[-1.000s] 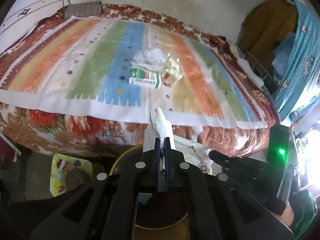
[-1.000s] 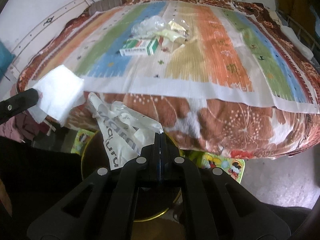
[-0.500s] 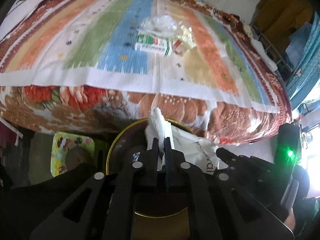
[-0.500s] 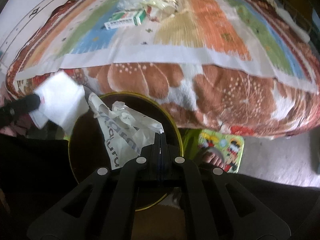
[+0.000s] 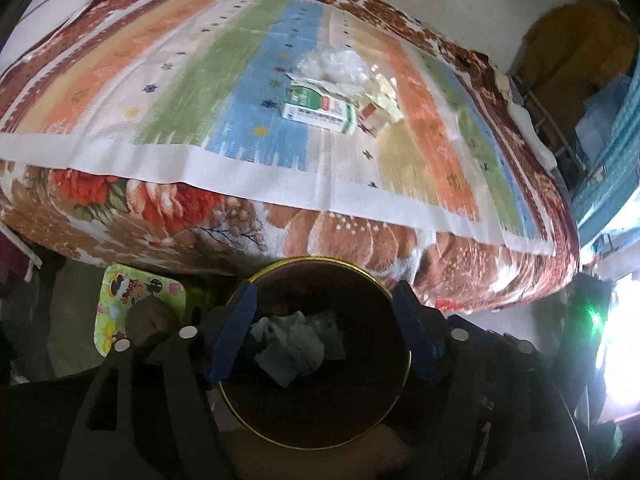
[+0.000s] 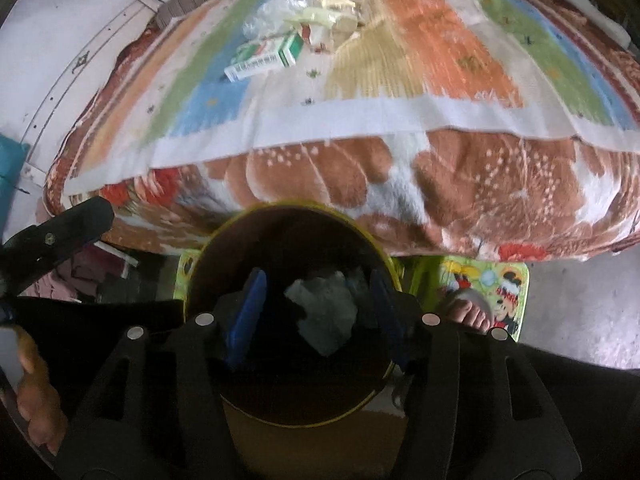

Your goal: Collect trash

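A dark round bin with a gold rim [image 5: 406, 356] stands on the floor at the bed's edge; it also shows in the right wrist view [image 6: 208, 248]. Crumpled white tissue and a plastic bag [image 5: 292, 344] lie inside it, also seen in the right wrist view [image 6: 326, 308]. My left gripper [image 5: 324, 332] is open and empty over the bin. My right gripper [image 6: 314, 312] is open and empty over the bin too. On the striped bedspread lie a green-and-white carton [image 5: 320, 110] [image 6: 266, 58], a clear plastic wrapper [image 5: 332, 66] and small wrappers [image 6: 332, 20].
The bed [image 5: 200, 216] with a floral blanket fills the view ahead. A green cartoon mat [image 6: 488, 284] lies on the floor with a bare foot [image 6: 468, 308] on it. A rack with clothes [image 5: 576, 56] stands at the right.
Both grippers have opened and dropped their loads: the white tissue from the left and the plastic bag from the right now lie inside the bin.
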A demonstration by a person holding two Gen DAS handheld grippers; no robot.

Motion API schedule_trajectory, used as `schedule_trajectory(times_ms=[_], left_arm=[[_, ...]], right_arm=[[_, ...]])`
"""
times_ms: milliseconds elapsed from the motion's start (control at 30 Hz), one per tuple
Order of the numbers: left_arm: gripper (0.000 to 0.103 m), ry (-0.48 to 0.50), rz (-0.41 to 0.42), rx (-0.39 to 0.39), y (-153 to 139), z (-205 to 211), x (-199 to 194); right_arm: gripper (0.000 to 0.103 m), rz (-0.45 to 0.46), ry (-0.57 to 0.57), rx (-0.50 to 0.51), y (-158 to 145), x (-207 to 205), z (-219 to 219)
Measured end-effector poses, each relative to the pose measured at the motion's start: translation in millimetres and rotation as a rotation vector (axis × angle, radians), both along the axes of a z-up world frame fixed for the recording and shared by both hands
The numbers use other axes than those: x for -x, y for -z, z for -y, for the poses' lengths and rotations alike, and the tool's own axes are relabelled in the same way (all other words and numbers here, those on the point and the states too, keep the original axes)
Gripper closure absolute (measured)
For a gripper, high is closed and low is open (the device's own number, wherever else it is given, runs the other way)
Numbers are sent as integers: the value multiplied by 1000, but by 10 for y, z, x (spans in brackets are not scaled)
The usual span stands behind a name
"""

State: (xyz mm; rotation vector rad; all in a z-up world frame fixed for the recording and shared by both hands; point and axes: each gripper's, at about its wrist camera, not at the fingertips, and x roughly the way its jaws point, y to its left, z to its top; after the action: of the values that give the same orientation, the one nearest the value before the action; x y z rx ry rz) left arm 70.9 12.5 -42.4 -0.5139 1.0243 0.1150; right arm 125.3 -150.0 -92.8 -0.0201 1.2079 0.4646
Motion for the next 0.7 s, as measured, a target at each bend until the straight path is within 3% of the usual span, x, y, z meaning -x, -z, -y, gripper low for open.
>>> schedule_trajectory(times_ms=[133, 400, 533, 700], left_arm=[[26, 18, -14, 54, 3, -42, -80], [16, -49, 43, 57, -157, -226, -101], [6, -72, 57, 75, -228, -347, -180], [6, -90, 44, 74, -240, -427, -305]], right_arm=[[38, 19, -32, -50, -111, -8, -44], [25, 71, 5, -92, -354, -220, 36], [11, 105, 4, -95, -467, -316, 36], [9, 91, 6, -113, -494, -460, 17]])
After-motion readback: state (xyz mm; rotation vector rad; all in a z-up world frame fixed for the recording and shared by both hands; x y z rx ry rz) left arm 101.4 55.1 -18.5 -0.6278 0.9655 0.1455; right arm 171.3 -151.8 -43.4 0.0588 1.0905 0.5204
